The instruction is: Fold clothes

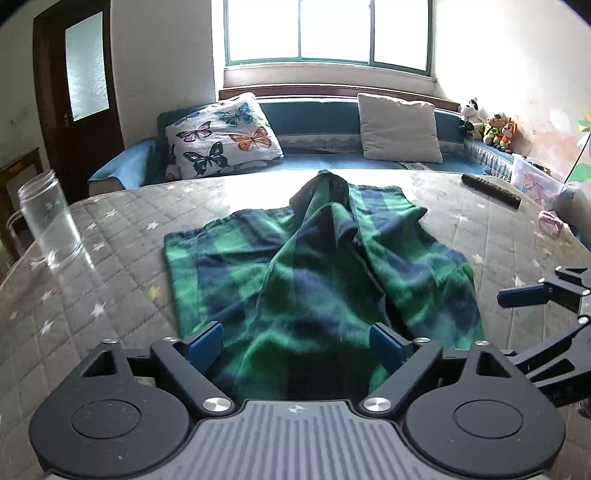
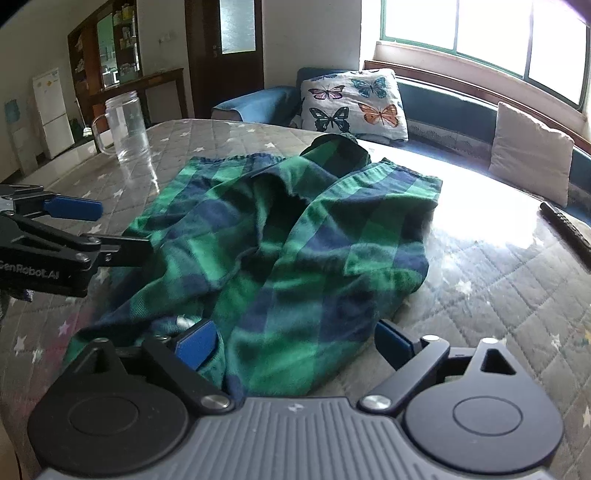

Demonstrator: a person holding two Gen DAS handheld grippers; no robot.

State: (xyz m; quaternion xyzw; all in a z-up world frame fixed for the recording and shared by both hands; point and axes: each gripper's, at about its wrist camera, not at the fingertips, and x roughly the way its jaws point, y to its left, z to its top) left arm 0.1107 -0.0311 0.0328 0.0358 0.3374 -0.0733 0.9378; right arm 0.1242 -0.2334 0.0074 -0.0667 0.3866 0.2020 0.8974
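left gripper [image 1: 295,341]: jaws stood apart, blue pads on either side of the near edge of the garment, cloth lying between them, neither pad seen pressing on it. right gripper [image 2: 293,341]: jaws likewise apart, near hem of the same cloth between the pads, no clamp visible; its left pad lay against a bunched fold, contact could not be told for certain. each gripper showed at the edge of the other's view, pads spread. green and blue plaid garment [image 1: 317,266]: spread across the middle of the table, rumpled, with a raised ridge of cloth running from the near edge to a dark peak at the far end; flatter panels lay to both sides of the ridge. table [image 1: 110,236]: covered in grey quilted cloth with pale stars, glossy under the window light. clear glass jar with handle [image 1: 48,218]: upright, at the left side of the table, well apart from the garment. dark remote control [image 1: 491,190]: lying flat near the far right edge, apart from the garment. small pink item [image 1: 550,221]: at the right edge, too blurred to identify. beyond the table, blue sofa [image 1: 314,118] bearing a butterfly cushion [image 1: 221,136] and a plain pale cushion [image 1: 400,127]; soft toys [image 1: 491,127] in the far right corner; window [image 1: 328,31] above; dark wooden door [image 1: 79,85] at left. white refrigerator [image 2: 53,110] at the far left of the right wrist view.
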